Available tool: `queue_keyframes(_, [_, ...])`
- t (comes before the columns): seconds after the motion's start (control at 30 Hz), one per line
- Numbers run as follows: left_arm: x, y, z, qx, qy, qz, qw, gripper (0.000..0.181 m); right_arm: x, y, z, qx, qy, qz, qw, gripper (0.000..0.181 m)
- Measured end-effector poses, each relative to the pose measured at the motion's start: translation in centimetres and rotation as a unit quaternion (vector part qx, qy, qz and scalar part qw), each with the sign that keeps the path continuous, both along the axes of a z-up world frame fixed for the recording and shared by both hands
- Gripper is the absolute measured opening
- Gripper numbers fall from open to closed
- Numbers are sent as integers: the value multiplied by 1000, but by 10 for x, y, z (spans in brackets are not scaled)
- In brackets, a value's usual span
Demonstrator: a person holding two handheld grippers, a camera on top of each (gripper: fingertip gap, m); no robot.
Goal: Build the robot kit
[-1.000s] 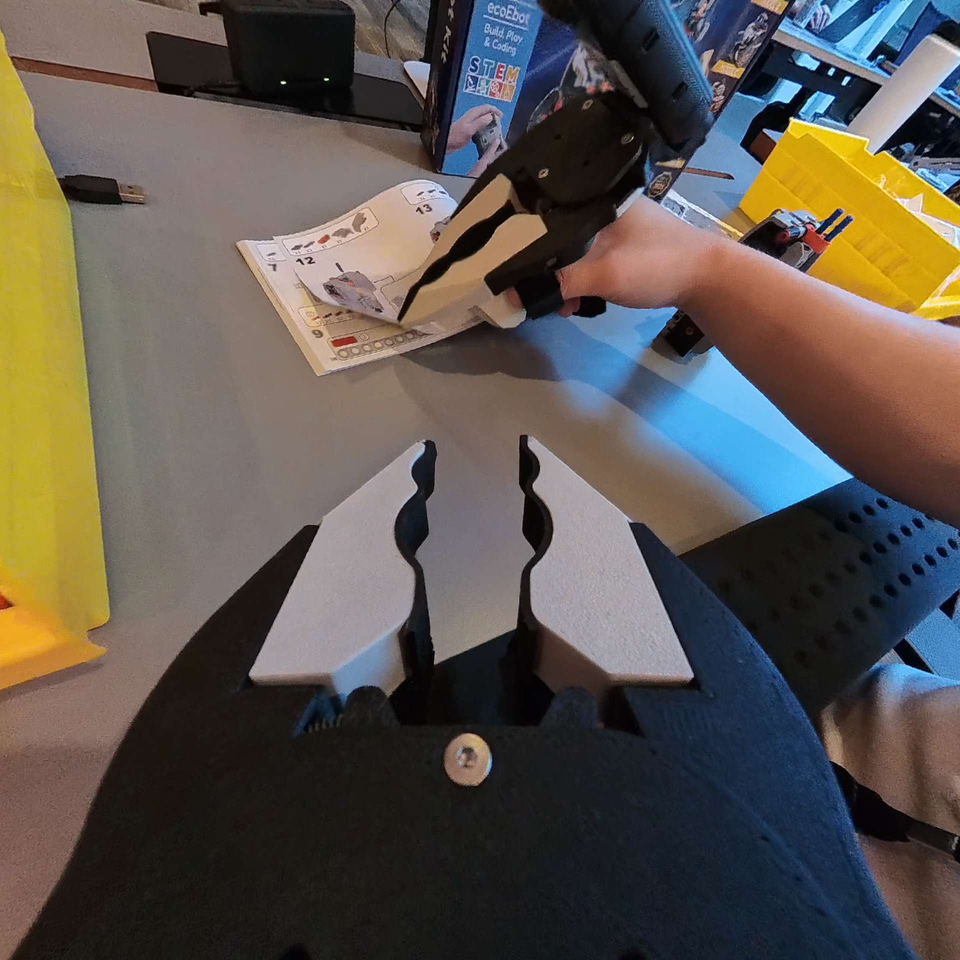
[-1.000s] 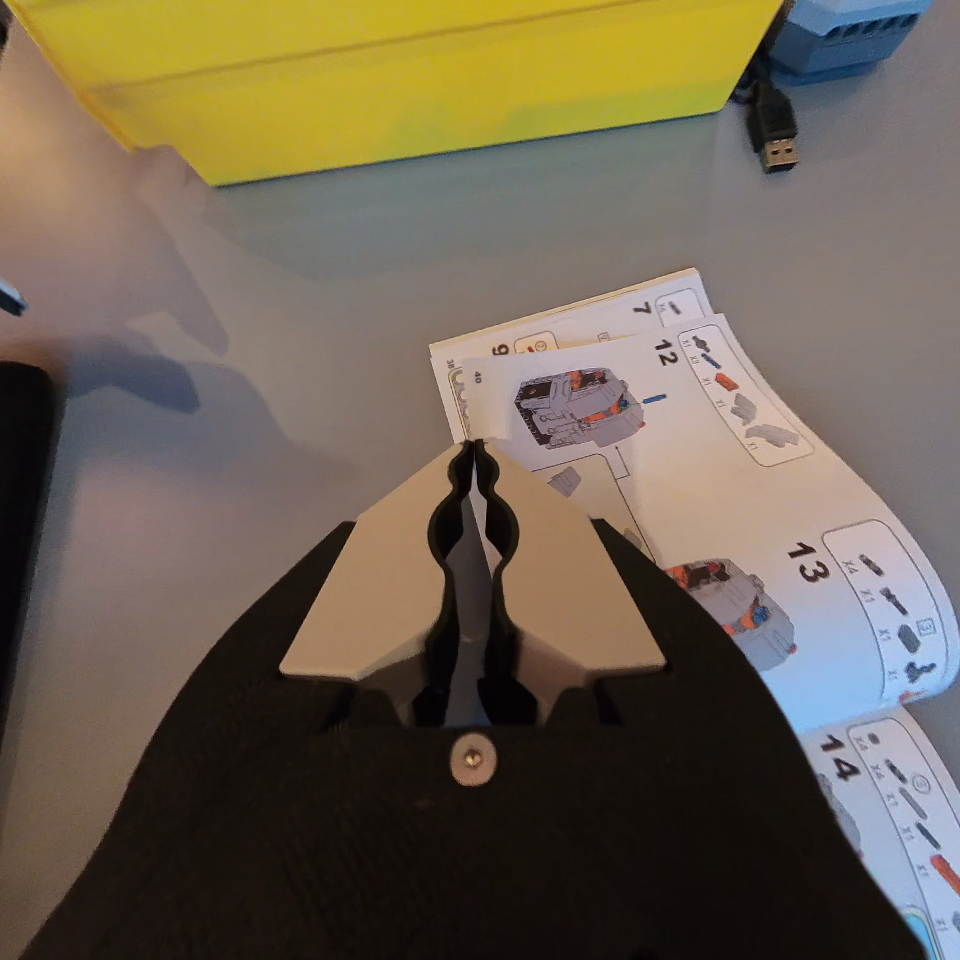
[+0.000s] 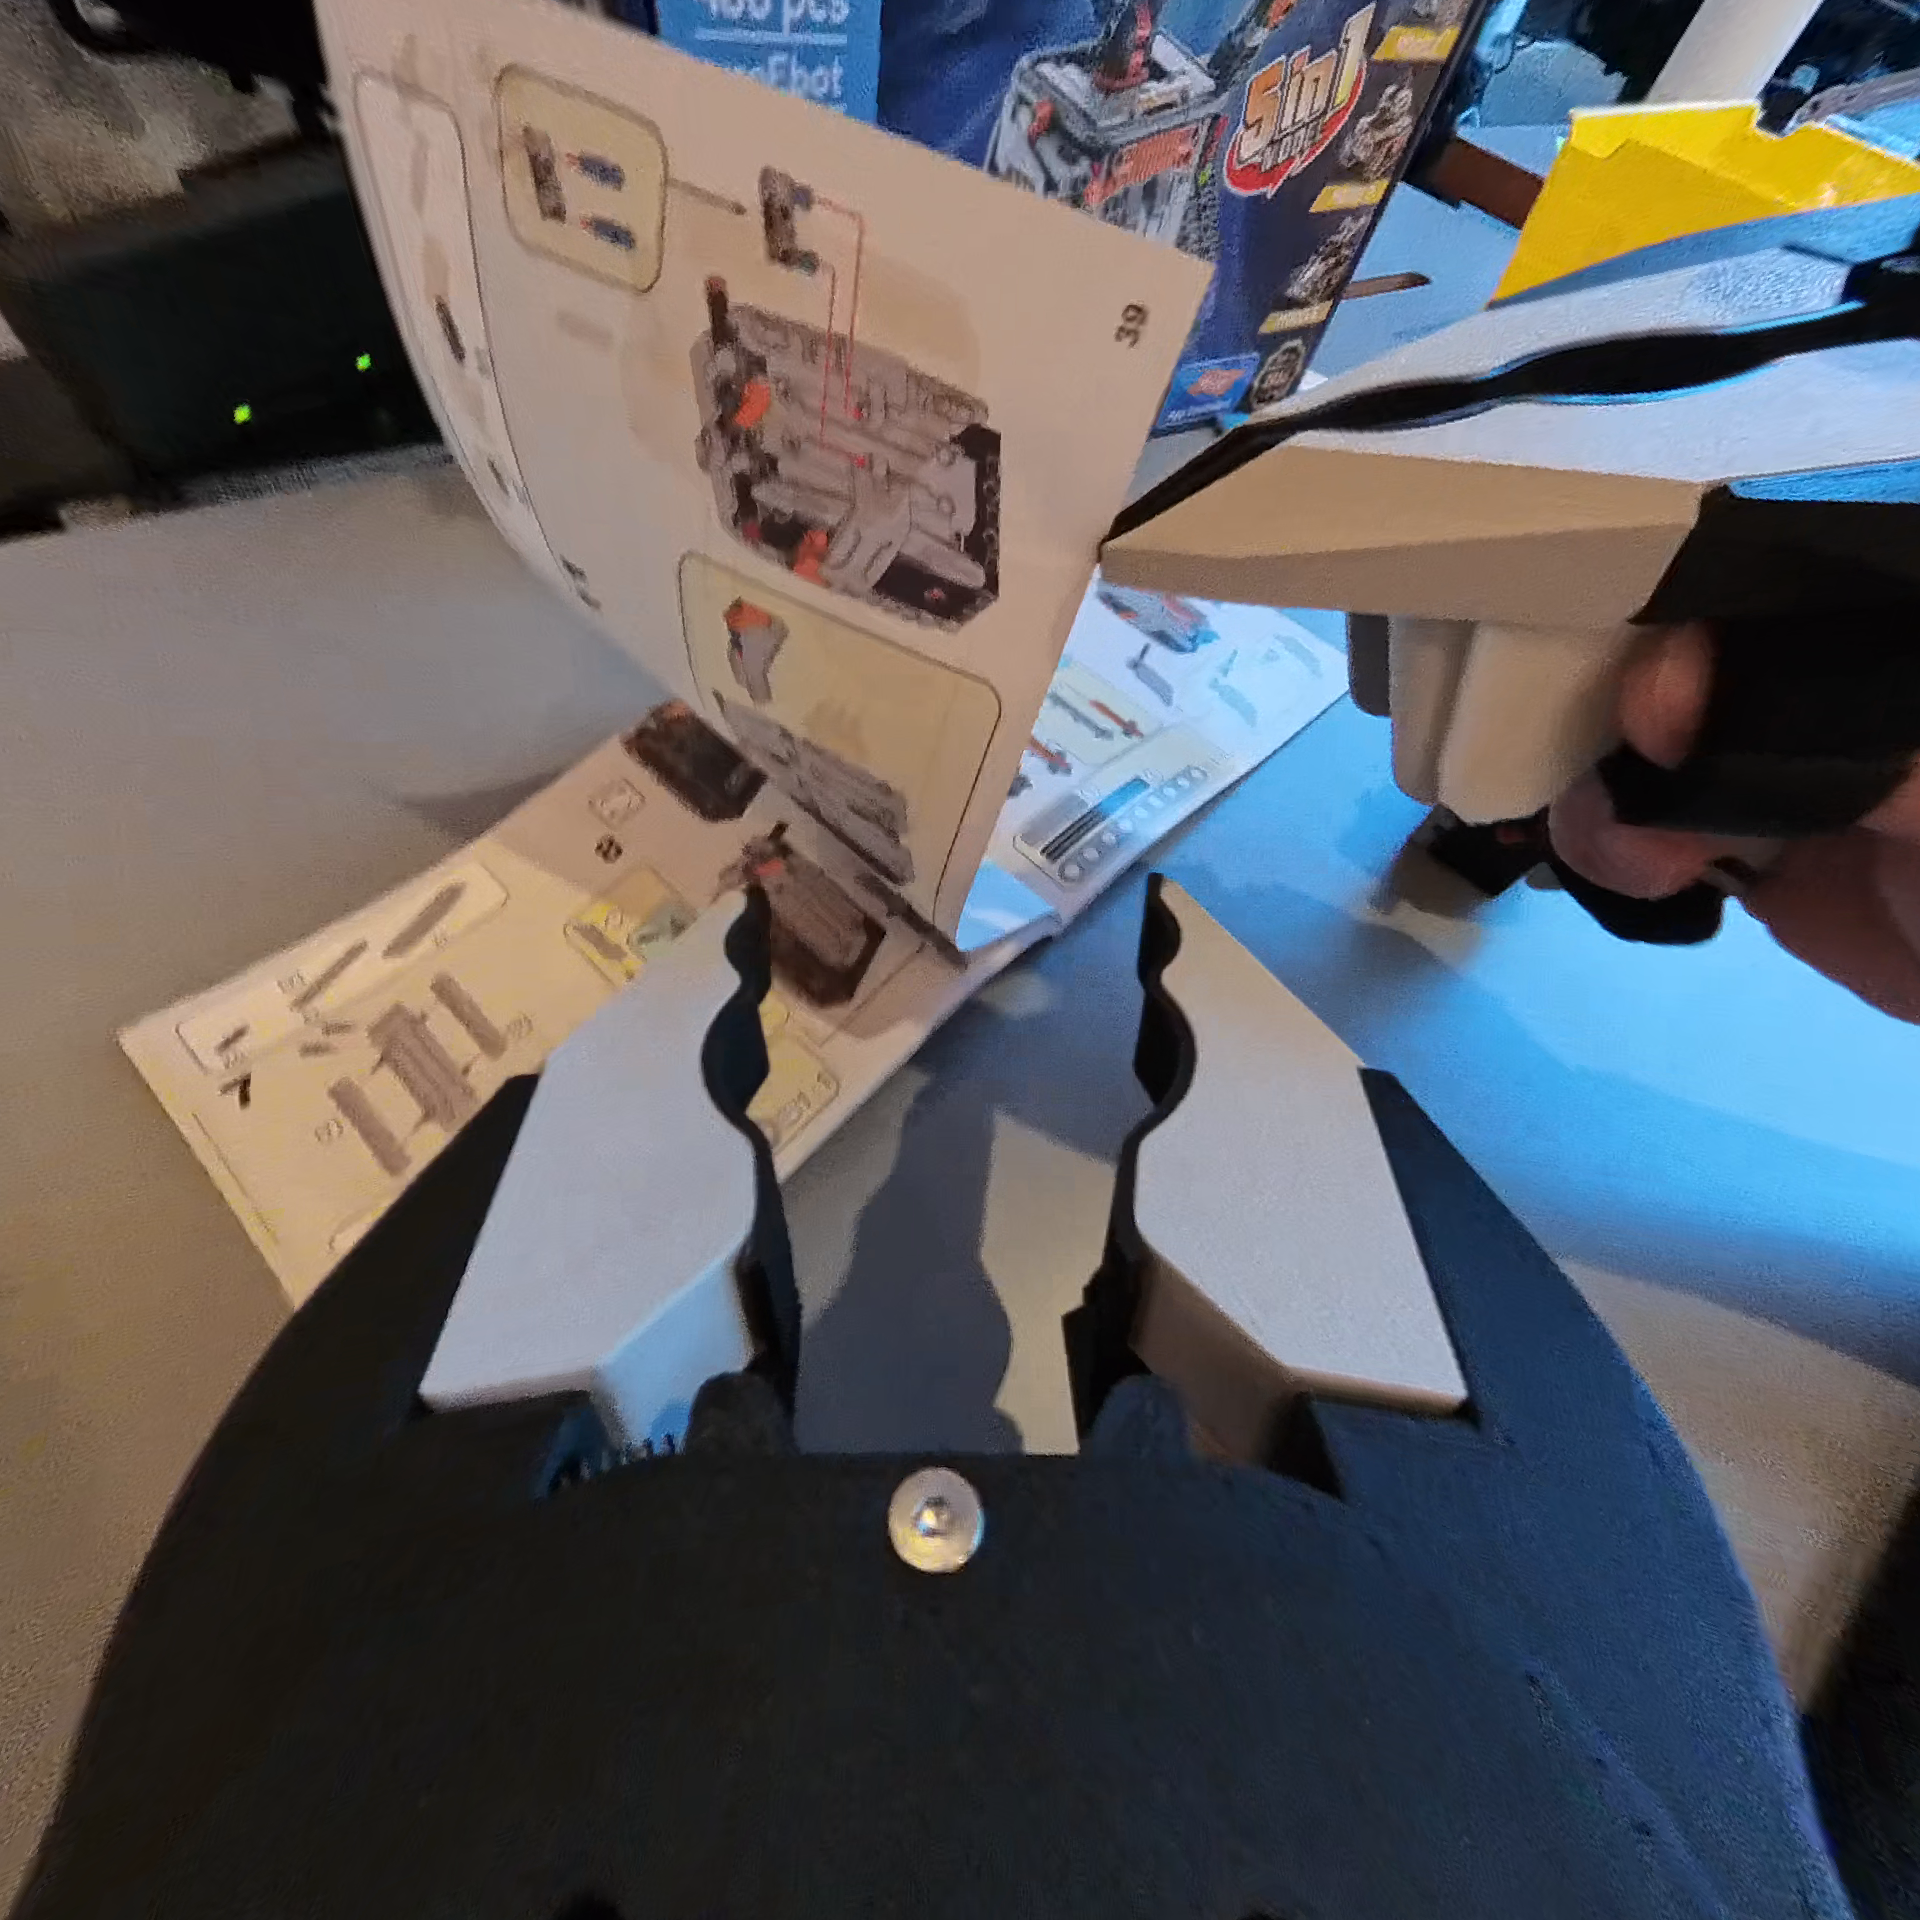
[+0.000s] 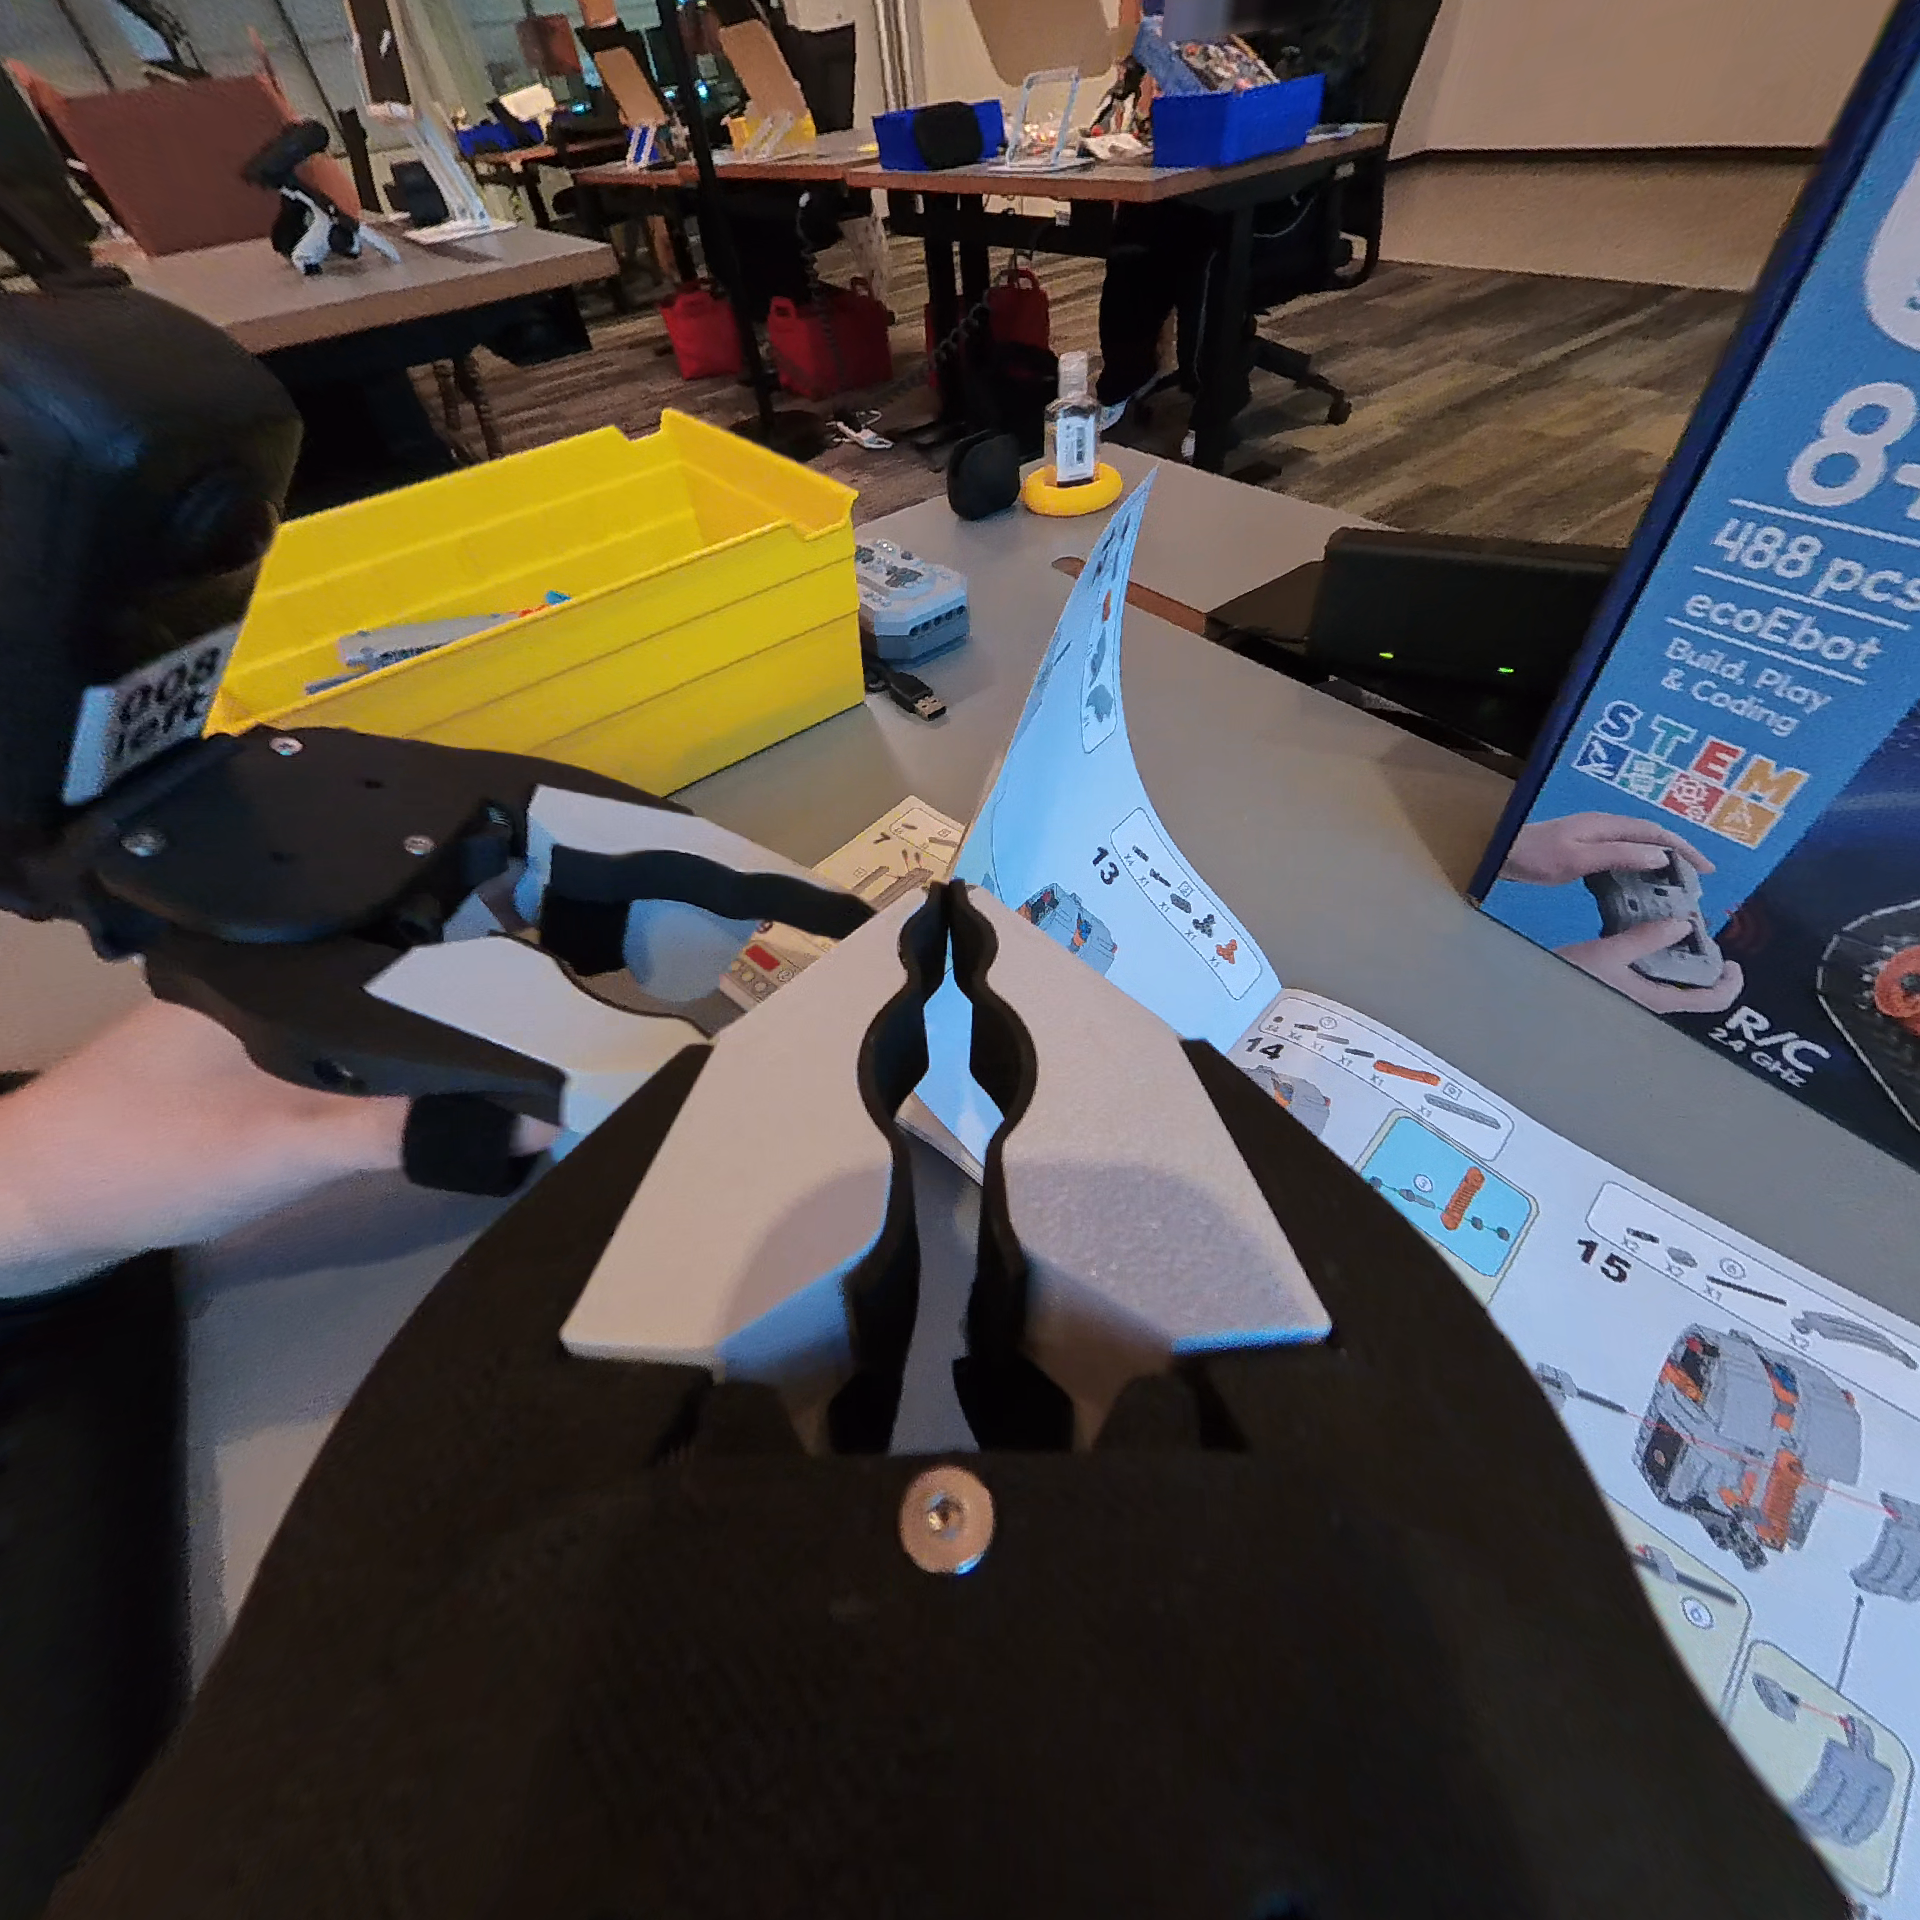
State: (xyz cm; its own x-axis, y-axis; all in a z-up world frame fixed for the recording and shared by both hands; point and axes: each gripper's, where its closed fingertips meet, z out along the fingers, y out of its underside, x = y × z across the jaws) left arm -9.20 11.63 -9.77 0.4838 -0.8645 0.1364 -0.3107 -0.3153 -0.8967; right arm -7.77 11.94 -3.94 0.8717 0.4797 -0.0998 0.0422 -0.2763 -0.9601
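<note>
An open instruction booklet lies on the grey table. My right gripper is shut on the edge of one page and holds it curled upright above the booklet. In the left wrist view this gripper comes in from the right, pinching the lifted page. My left gripper is open and empty, low over the booklet's near edge, its left fingertip over the flat left-hand page. It also shows in the right wrist view, at the left beside the raised page.
A blue toy kit box stands behind the booklet. A yellow bin with a few parts, a grey-blue hub with a USB cable, a black device with green lights and a small bottle are on the table. About 6 cm separates my left fingertips from my right.
The right gripper has lifted the pinched page from near flat to upright. The left gripper has moved forward to the booklet's edge and its jaws stand wider apart.
</note>
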Motion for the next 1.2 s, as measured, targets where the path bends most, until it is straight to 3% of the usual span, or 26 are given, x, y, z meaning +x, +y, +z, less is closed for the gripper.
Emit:
queue_keyframes(0.23, [32, 5, 12, 65, -8, 33, 997, 18, 13, -5, 20, -22, 47, -13, 999, 4])
queue_keyframes(0.3, [36, 4, 15, 88, -5, 43, 995, 14, 18, -10, 31, -43, 86, -10, 995, 29])
queue_keyframes(0.47, [46, -4, 13, 116, 10, 47, 992, 4, 35, -17, 62, -156, 171, 26, 973, 66])
queue_keyframes(0.6, [60, -8, 7, 152, 52, 42, 986, 1, 55, 0, 56, -271, 111, 36, 955, 70])
queue_keyframes(0.73, [75, -7, 7, 210, 103, 44, 971, 0, 71, 18, 31, -372, 59, 20, 926, 85])
queue_keyframes(0.8, [84, -10, 3, 223, 119, 35, 967, 0, 78, 21, 16, -418, 64, 12, 906, 95])
queue_keyframes(0.9, [94, -14, -4, 223, 132, 19, 966, 0, 90, 25, -1, -465, 142, -5, 874, 106])
queue_keyframes(1.03, [96, -16, -9, 230, 141, 8, 963, 0, 105, 9, -24, -524, 218, -18, 823, 95])
queue_keyframes(1.2, [100, -19, -15, 224, 151, -2, 963, 0, 113, -5, -28, -555, 262, 2, 790, 52])
